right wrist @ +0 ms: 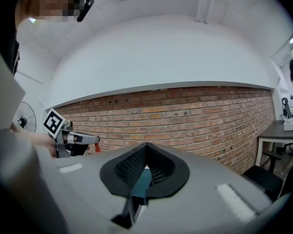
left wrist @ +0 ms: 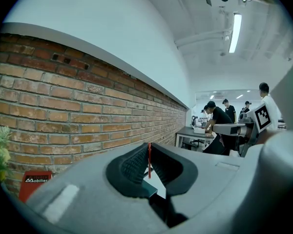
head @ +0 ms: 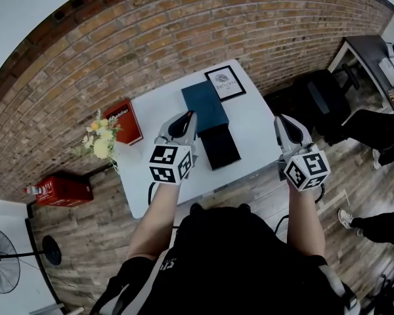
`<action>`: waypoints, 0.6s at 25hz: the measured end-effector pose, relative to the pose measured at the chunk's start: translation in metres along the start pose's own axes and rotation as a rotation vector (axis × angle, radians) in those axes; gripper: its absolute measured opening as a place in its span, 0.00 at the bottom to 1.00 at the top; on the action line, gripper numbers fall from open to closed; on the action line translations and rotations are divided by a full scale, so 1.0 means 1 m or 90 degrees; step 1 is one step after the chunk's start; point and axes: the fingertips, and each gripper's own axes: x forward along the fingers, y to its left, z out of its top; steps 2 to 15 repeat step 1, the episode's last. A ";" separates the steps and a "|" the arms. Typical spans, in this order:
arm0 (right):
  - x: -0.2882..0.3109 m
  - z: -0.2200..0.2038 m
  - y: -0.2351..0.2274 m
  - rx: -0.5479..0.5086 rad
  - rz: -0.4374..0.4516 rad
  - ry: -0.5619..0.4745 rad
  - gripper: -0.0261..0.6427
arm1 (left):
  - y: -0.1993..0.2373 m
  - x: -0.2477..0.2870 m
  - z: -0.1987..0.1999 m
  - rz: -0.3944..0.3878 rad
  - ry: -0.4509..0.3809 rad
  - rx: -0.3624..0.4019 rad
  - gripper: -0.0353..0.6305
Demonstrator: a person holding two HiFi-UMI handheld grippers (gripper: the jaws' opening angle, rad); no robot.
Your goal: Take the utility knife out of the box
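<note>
On the white table [head: 151, 107], the box lies open in two parts: a teal lid [head: 205, 105] and, nearer to me, a black base [head: 220, 146]. My left gripper [head: 186, 117] hovers over the table just left of the box, shut on a thin red thing [left wrist: 149, 159] seen edge-on, apparently the utility knife. From the right gripper view that red piece [right wrist: 97, 148] hangs at the left gripper's tip. My right gripper [head: 282, 120] is held off the table's right edge, shut and empty [right wrist: 145, 152]. Teal box surface [right wrist: 142, 182] shows below its jaws.
A framed picture [head: 224, 82] lies at the table's far end. A red box [head: 126, 120] and a bunch of flowers [head: 100, 138] sit at the left edge. Another red box [head: 62, 190] and a fan [head: 0, 261] are on the floor, a black chair [head: 322, 97] stands to the right, and a brick wall [head: 184, 31] runs behind.
</note>
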 end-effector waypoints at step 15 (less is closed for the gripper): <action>0.000 0.000 0.000 0.000 -0.001 0.000 0.04 | 0.000 0.000 0.000 -0.001 0.000 0.001 0.08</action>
